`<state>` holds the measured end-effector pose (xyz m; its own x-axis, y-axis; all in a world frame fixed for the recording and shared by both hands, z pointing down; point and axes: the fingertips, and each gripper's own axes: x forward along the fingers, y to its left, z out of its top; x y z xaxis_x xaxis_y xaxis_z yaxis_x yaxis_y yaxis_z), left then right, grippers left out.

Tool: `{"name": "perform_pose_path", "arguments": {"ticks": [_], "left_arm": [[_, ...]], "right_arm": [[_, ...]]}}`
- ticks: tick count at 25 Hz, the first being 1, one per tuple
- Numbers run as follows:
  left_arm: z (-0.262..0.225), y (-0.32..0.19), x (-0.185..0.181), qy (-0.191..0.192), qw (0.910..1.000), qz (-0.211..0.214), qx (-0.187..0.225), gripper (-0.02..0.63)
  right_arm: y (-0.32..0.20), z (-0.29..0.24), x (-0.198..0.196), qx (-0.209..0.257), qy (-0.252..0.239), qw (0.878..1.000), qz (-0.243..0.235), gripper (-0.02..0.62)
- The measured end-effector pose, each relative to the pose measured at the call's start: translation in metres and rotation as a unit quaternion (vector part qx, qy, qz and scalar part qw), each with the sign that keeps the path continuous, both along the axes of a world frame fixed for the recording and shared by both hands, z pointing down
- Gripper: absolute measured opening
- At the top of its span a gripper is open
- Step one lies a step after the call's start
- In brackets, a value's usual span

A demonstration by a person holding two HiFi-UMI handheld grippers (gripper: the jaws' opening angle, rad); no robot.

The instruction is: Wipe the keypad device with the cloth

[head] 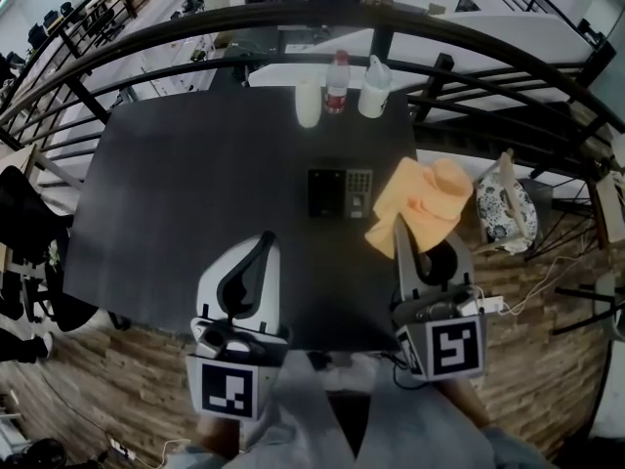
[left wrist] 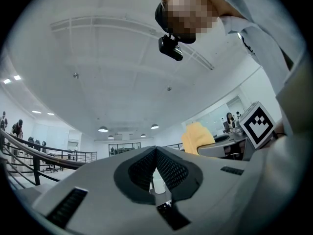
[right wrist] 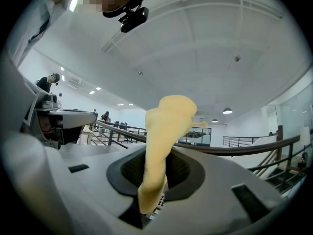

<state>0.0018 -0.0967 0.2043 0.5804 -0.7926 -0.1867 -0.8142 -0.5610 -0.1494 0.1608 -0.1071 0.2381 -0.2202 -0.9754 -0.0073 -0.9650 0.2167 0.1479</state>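
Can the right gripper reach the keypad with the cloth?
Probably yes: the right gripper holds the cloth right beside the keypad, and nothing stands between them.

Left tongs [left wrist: 156,151] tips together, cloth [left wrist: 197,137] beyond

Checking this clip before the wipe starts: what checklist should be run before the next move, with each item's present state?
1. Orange fabric cloth clamped in right gripper jaws: ok.
2. Left gripper jaws together, nothing held: ok.
3. Black rectangular keypad device lying flat on dark table: ok.
4. Cloth positioned over keypad device: not ok, held at its right side.
5. White cup, clear plastic bottle and white container at table's far edge, apart from keypad device: ok.
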Motion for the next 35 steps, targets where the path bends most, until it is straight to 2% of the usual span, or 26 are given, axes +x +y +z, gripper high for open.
{"name": "perform_pose_path", "arguments": {"ticks": [9,14,35], "left_arm": [[0.000,0.006,0.003,-0.001,1.0000,0.002,0.001,0.012],[0.002,0.007,0.004,0.000,1.0000,0.003,0.000,0.012],[0.008,0.011,0.010,-0.003,0.9999,0.008,-0.009,0.012]], "right_arm": [[0.005,0.004,0.021,-0.007,0.016,0.999,0.027,0.069],[0.005,0.004,0.023,-0.003,0.007,0.999,0.033,0.069],[0.008,0.012,0.022,-0.020,0.010,0.999,0.025,0.069]]}}
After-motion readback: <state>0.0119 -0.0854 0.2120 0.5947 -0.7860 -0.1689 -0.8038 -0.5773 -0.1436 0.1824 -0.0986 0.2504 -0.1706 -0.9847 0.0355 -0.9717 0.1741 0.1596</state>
